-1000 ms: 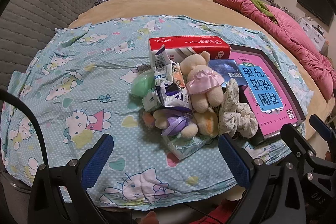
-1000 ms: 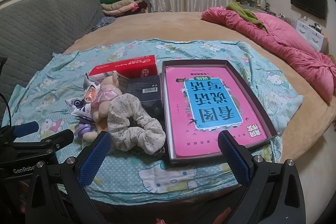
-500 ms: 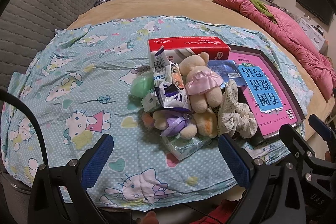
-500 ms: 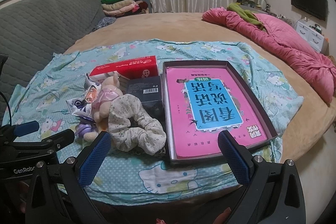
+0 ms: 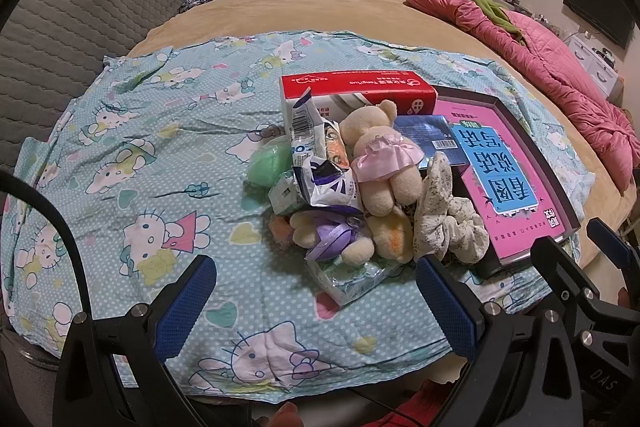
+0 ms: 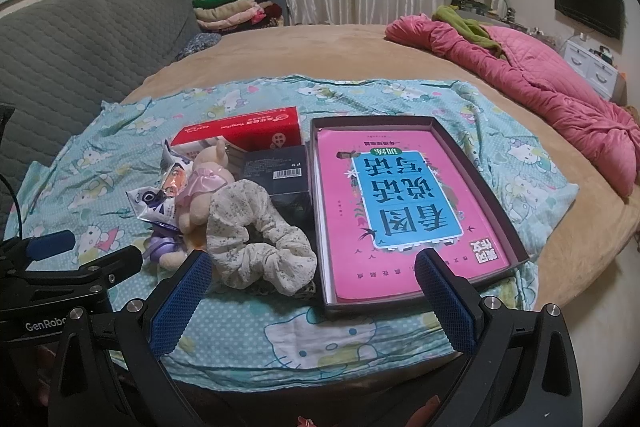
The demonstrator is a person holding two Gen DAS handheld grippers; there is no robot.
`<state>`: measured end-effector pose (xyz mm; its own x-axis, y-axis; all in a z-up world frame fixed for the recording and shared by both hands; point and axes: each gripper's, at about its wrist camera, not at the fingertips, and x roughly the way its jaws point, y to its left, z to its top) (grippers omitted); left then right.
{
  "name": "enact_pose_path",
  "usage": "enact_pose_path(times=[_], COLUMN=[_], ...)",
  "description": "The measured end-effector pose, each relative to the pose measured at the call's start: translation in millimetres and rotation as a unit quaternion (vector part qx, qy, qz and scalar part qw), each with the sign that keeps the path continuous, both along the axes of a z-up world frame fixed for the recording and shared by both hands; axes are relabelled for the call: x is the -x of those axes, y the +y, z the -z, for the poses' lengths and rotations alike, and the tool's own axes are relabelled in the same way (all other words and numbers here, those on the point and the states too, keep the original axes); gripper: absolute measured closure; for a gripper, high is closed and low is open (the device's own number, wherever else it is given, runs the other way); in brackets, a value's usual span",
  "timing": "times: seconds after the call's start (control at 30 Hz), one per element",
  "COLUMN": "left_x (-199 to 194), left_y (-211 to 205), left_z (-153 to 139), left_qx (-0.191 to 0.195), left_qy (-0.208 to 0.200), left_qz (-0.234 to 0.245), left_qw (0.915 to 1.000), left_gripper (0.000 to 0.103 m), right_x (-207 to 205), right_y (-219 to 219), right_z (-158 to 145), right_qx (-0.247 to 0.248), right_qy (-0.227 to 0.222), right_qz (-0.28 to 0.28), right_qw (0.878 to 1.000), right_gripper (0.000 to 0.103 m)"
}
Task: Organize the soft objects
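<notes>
A pile of soft things lies on the blue cartoon-cat sheet (image 5: pixel 132 163). A beige plush bear in a pink skirt (image 5: pixel 380 159) (image 6: pixel 204 183) lies on top. A smaller plush with a purple ribbon (image 5: pixel 332 237) rests in front of it, and a floral cream scrunchie (image 5: pixel 448 223) (image 6: pixel 260 239) sits to the right. Crumpled snack wrappers (image 5: pixel 320 163) and a green soft ball (image 5: pixel 270 165) are mixed in. My left gripper (image 5: pixel 316 307) is open, short of the pile. My right gripper (image 6: pixel 312 303) is open, just before the scrunchie and the dark box.
A dark shallow box (image 6: pixel 516 227) holding a pink and blue book (image 6: pixel 404 203) lies right of the pile. A red carton (image 5: pixel 360 91) and a dark blue box (image 6: pixel 278 171) lie behind it. A pink quilt (image 6: pixel 540 67) and folded clothes (image 6: pixel 232 7) sit farther back.
Both views have shifted very slightly; the pile and boxes lie as before and both grippers stay open.
</notes>
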<state>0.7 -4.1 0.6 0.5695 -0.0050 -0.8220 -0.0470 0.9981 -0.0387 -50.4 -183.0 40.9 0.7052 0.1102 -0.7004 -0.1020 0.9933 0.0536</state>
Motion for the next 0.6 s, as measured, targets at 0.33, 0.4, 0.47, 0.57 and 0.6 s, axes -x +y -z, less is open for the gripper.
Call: enact_pose_path(times=[0.33,0.4,0.47,0.57,0.6], left_x=[-2.3,-3.2,-4.0,-7.5,-9.2], left_y=[-1.0,0.9,5.4,16.0,20.0], left_z=[-1.4,-0.8,0.1,3.6,5.1], left_qx=[0.011,0.019,0.029,0.049,0.056], left_qy=[-0.001,-0.001,-0.001,0.002,0.004], left_qz=[0.001,0.001,-0.001,-0.009,-0.012], left_qw=[0.9999,0.9998,0.9996,0.9988,0.9983], left_gripper=[0.002,0.002,0.002,0.002,0.002], right_x=[-0.1,0.1,-0.2,-1.8,-2.7], right_y=[0.4,0.0,0.1,0.3,0.5], right_z=[2.4,2.9,4.0,7.3,8.6], right_qx=[-0.001,-0.001,-0.001,-0.001,-0.002], right_qy=[0.003,0.003,0.003,0.006,0.008], right_qz=[-0.003,-0.004,-0.005,-0.007,-0.008], right_qw=[1.000,1.000,1.000,1.000,1.000], right_gripper=[0.002,0.002,0.002,0.002,0.002])
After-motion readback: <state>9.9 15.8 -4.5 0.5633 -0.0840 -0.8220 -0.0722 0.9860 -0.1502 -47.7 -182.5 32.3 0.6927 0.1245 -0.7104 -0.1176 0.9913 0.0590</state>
